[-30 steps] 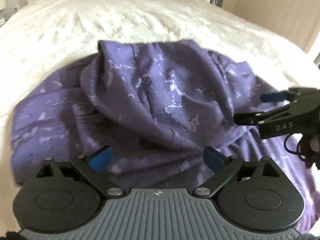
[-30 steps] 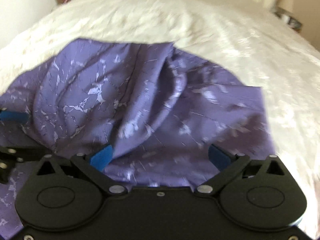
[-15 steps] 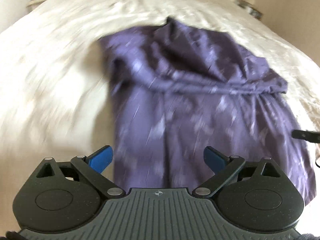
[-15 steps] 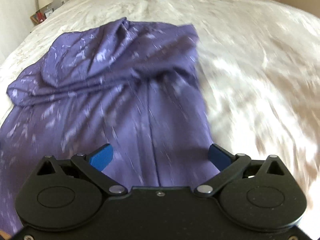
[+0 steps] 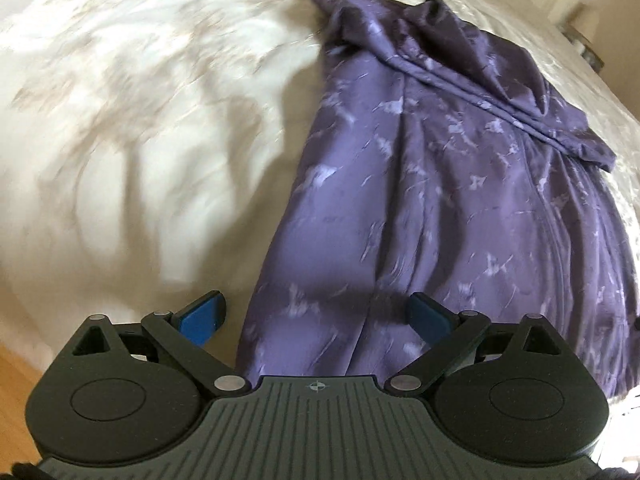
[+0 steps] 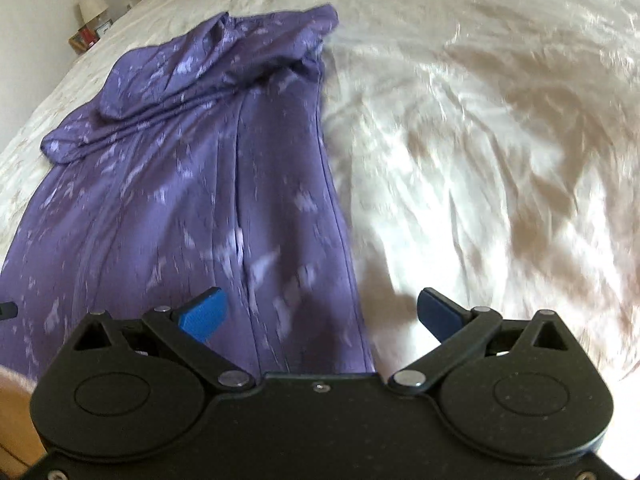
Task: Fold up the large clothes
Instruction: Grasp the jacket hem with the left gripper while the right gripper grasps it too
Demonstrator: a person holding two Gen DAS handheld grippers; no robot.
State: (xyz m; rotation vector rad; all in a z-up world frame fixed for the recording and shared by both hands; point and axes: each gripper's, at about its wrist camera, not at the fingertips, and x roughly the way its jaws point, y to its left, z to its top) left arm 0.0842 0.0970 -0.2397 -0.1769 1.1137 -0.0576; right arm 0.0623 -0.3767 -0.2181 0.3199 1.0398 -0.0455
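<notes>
A cream bed (image 5: 140, 128) fills both views, its cover creased and partly blurred. On the bed lies the purple garment (image 5: 440, 200), spread lengthwise, with its far end folded back over itself into a bunched band across the cloth. The left gripper (image 5: 318, 316) hangs over the garment's near left edge, fingers wide apart and holding nothing. The right gripper (image 6: 320, 312) hangs over its near right edge, fingers likewise spread and empty. A lamp (image 6: 93, 4) stands beyond the bed.
</notes>
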